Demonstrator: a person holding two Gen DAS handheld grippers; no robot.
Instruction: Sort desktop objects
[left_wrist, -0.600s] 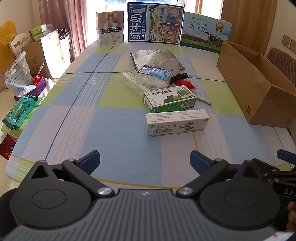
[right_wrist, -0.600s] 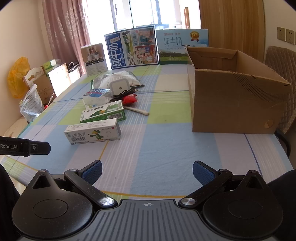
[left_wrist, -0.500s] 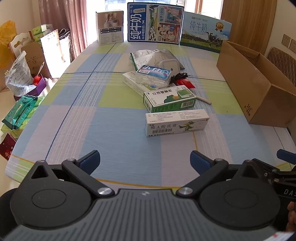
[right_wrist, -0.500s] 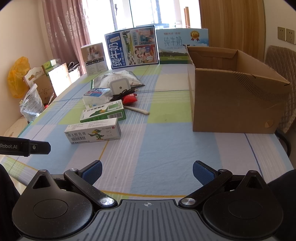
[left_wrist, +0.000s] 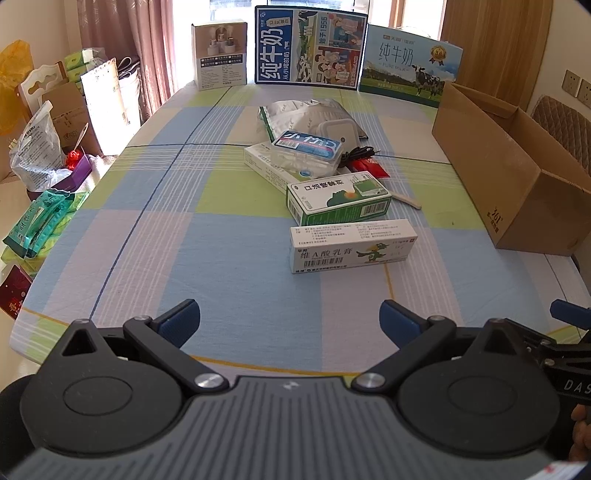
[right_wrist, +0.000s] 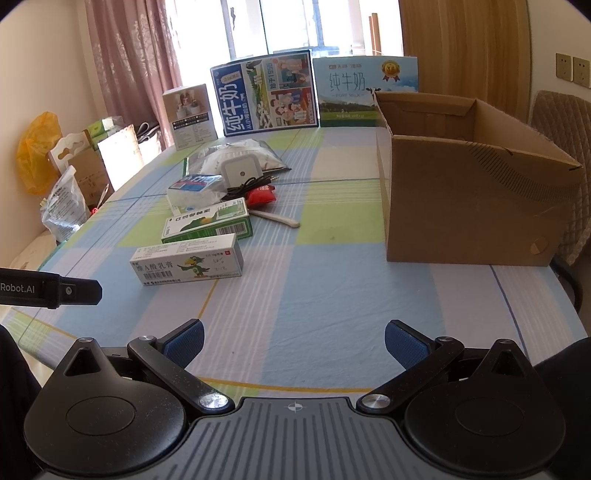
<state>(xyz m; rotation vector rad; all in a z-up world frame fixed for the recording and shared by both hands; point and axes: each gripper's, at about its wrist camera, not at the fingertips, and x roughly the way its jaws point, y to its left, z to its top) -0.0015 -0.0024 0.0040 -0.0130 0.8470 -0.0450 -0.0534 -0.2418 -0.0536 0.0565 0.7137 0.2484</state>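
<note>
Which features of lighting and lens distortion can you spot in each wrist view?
Left wrist view: fisheye bending bows the table edge and blacks out the corners; print on the white ointment box stays sharp. Right wrist view: the window is blown out white, backlighting the milk cartons; the cardboard box has a shaded near wall.

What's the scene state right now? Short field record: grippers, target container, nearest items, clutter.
left gripper: open, empty, above the near table edge
right gripper: open, empty
container: open brown cardboard box, on the right side, interior hidden
nearest item: white ointment carton with parrot print, lying flat
next item: green-and-white medicine carton, just behind it
clutter behind: clear plastic box with blue label, red sachet, black cable, silver foil bag
surface: checked tablecloth
</note>
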